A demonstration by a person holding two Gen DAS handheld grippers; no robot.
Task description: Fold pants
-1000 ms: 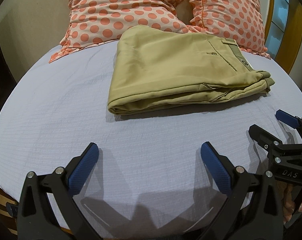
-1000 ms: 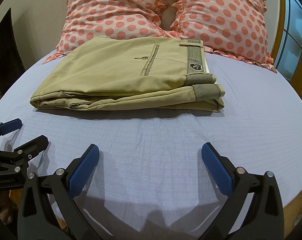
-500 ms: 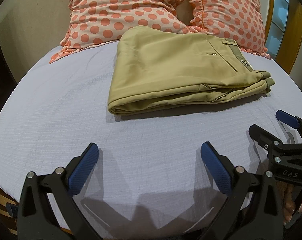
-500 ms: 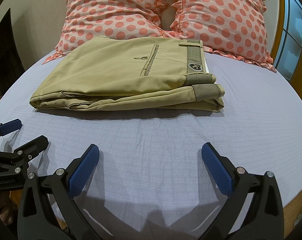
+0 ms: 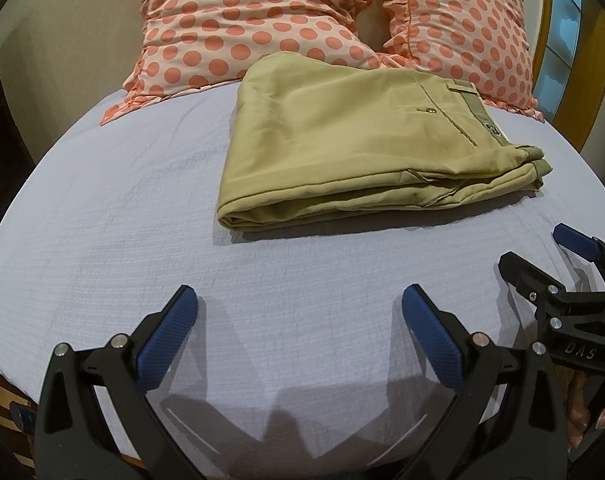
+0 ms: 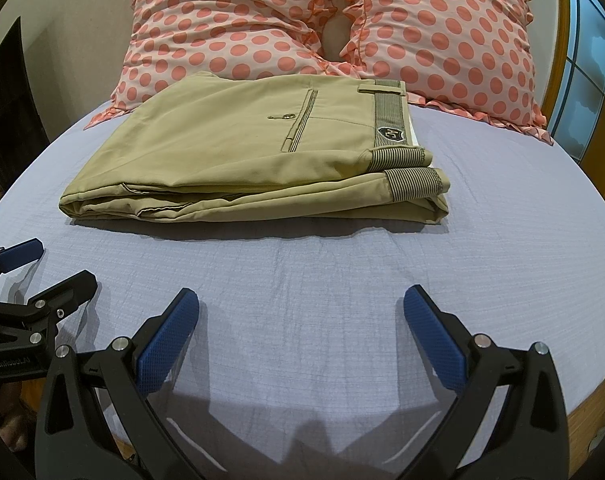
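Pants are sitting as a compact khaki stack in the upper-centre of both wrist views, layers lined up, waistband end pointing to the right of frame, far edge touching the polka-dot pillows. Nothing is changing across the last second: the stack is keeping the same outline and place on the lavender bedsheet, no new crease, no edge lifting. Left gripper is hovering low in the bottom of its frame, fingers spread wide, nothing between them, well apart from the cloth. Right gripper is doing the same in its own view, also released and empty; its body is showing at the right edge of the left view, so the two are parking side by side near the bed's front edge. Reading this as both tools idling clear of the garment, so the fold is looking finished, or close to it, with no further grasp being set up.
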